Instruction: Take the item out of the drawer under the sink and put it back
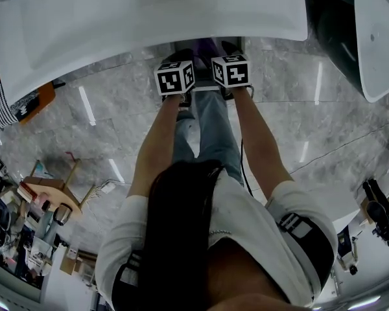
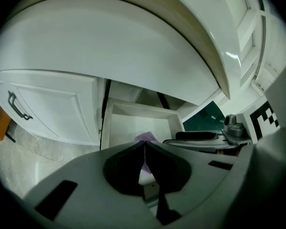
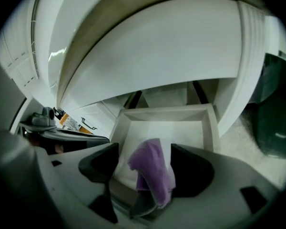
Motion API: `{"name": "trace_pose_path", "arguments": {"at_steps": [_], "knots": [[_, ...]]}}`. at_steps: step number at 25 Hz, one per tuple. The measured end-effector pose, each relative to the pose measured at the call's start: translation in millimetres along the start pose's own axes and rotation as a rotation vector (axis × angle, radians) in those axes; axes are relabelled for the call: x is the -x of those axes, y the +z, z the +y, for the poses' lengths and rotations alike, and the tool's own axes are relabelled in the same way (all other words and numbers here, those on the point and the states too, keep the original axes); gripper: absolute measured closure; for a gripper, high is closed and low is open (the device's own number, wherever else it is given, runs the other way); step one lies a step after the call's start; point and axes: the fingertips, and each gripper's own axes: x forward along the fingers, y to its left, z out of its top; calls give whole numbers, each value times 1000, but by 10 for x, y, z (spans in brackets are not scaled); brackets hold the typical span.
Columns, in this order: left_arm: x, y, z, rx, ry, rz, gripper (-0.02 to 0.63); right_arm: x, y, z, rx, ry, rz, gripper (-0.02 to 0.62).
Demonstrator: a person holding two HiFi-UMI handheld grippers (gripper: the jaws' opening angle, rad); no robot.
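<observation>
- Right gripper [image 3: 145,149]: fingers wide apart, with the purple cloth [image 3: 152,175] slumped between them, not pinched.
- Left gripper [image 2: 144,146]: fingers closed together, empty.
- Just beyond the fingers: open drawer [image 3: 162,112], under the sink [image 3: 171,46].
- Looks like the put-back release. Next: clear the right fingers off the cloth, then shut the drawer.

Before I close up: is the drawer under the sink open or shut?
Open: the drawer is pulled out, its white floor and walls showing.
</observation>
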Motion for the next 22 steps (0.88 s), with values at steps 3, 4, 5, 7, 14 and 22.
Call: {"name": "trace_pose_path", "arguments": {"at_steps": [3, 4, 5, 7, 14, 22], "knots": [[85, 77, -45, -11, -26, -33, 600, 143, 60, 16, -15, -8, -38, 262], [122, 97, -64, -13, -44, -44, 600, 189, 79, 48, -15, -4, -47, 262], [161, 113, -88, -15, -64, -55, 600, 233, 97, 84, -9, 2, -53, 262], [246, 151, -139, -22, -92, -74, 600, 317, 144, 148, 8, 8, -60, 262], [623, 337, -300, -66, -99, -130, 600, 799, 396, 350, 16, -17, -149, 262], [1211, 566, -530, -103, -137, -261, 600, 1373, 534, 568, 20, -57, -271, 357]]}}
